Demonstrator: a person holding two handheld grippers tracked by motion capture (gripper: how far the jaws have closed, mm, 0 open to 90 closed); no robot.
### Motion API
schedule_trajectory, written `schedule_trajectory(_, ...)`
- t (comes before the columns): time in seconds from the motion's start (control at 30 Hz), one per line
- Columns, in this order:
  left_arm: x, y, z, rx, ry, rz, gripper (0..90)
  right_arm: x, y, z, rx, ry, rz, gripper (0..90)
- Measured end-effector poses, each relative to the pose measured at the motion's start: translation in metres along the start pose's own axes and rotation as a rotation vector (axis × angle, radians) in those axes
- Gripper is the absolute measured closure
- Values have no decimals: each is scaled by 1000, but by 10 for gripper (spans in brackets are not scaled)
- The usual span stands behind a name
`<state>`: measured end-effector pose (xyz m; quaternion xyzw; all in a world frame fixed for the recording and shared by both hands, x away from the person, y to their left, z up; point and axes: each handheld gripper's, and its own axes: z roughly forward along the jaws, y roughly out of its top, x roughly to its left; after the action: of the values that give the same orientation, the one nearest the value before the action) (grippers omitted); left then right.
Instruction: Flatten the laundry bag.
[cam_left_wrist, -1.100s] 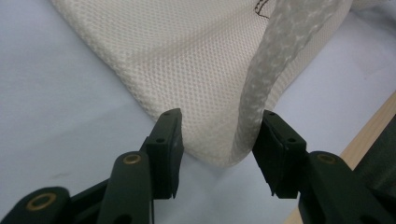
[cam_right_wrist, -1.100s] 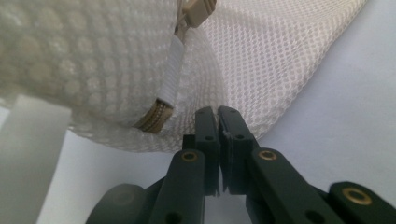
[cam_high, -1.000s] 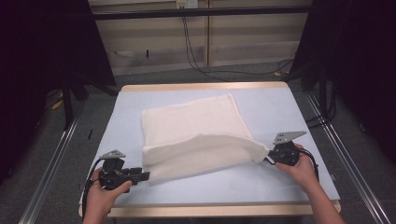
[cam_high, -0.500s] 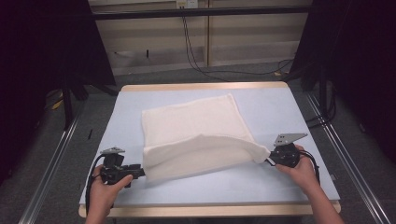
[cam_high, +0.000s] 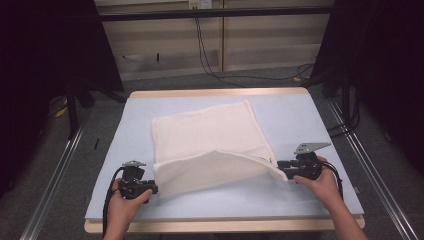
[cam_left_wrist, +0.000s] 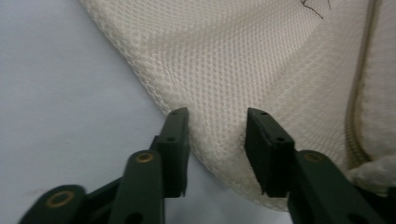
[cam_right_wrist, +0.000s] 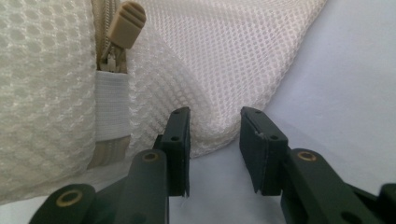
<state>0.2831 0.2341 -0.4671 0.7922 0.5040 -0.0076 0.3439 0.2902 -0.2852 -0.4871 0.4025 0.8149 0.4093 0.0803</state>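
Pale blue table, grey floor; mesh bag between both parted hand-held grippers' jaws.

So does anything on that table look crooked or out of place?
The white mesh cover lies askew on the blue table. Its front layer is folded over unevenly, so the near edge runs slanted. Its zipper gapes open at the right corner. No tear or spill shows.

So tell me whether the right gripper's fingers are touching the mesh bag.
Apart. In the right gripper view the fingers stand open around the corner of the mesh bag, with gaps at both pads; they have just been opening.
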Motion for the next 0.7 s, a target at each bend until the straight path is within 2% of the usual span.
schedule_trajectory(0.03,-1,1,1,0,16,2,694,0,0,0,2,5,-2,648)
schedule_trajectory(0.1,-3,2,3,11,12,1,776,-1,0,0,6,14,9,681)
schedule_trajectory(0.13,-4,3,4,15,26,15,831,-1,0,-1,16,27,-7,749)
schedule_trajectory(0.2,-4,5,4,19,18,11,845,-1,0,-1,22,27,-3,779)
schedule_trajectory(0.23,-3,7,6,6,18,6,859,0,0,-2,40,41,-10,899)
schedule_trajectory(0.27,-2,9,6,-8,22,-6,863,0,0,-2,47,52,-9,900)
schedule_trajectory(0.4,3,17,8,-36,38,-4,869,1,1,-2,49,37,-25,900)
schedule_trajectory(0.5,13,29,15,-58,47,-7,869,2,4,0,39,13,-51,900)
schedule_trajectory(0.53,13,29,15,-58,47,-7,869,2,4,0,39,13,-51,900)
schedule_trajectory(0.63,23,43,20,-86,55,-10,868,0,6,1,24,-13,-45,900)
schedule_trajectory(0.7,26,45,22,-85,50,-13,866,-3,7,2,18,-18,-38,900)
